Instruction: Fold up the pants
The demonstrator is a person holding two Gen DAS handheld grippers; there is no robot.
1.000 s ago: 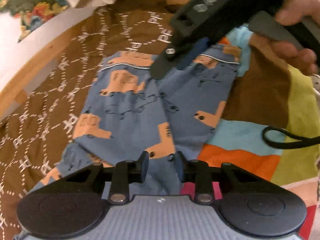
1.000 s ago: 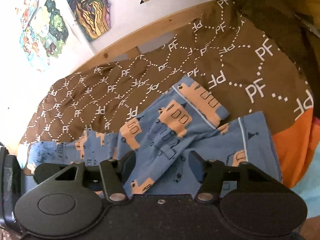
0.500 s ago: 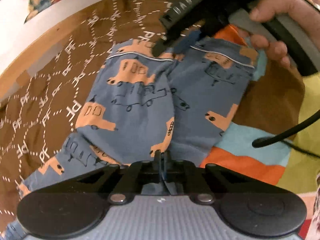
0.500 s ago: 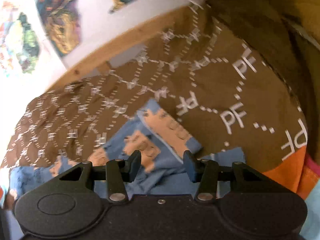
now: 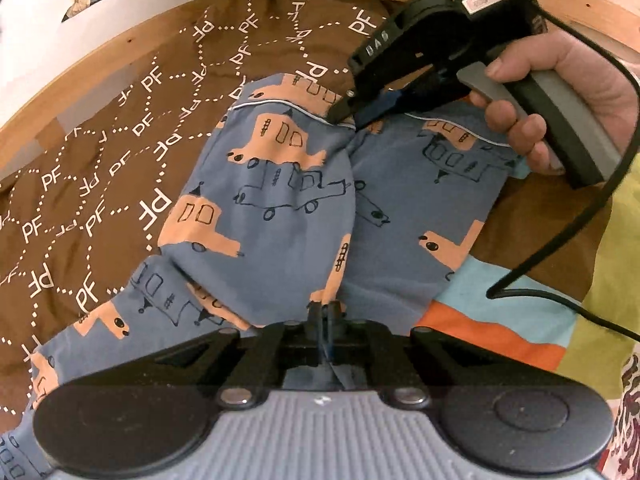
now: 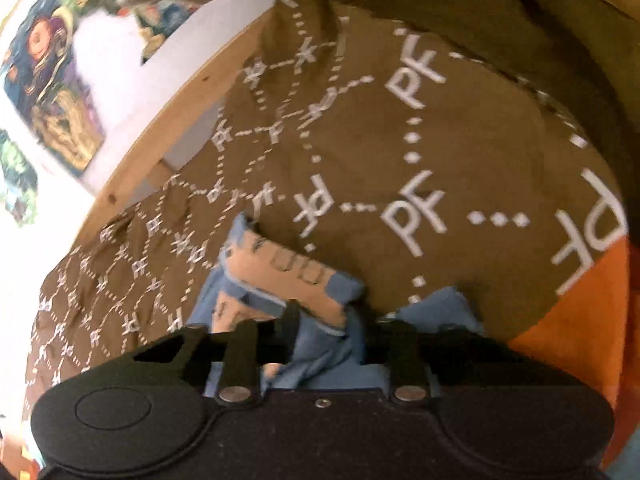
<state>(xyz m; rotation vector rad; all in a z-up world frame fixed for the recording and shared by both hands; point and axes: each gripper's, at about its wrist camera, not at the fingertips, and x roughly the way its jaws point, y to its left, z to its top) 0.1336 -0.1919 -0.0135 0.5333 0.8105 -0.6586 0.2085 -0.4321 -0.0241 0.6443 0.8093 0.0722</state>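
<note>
Between both grippers' fingers [image 5: 318, 312], pants [image 5: 280, 200] edges.

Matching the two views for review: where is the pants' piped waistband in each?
Left wrist: waistband upper centre, far end of the blue pants.
Right wrist: waistband lower centre, just above the tool.
Shared landmark: brown PF-print blanket.
</note>
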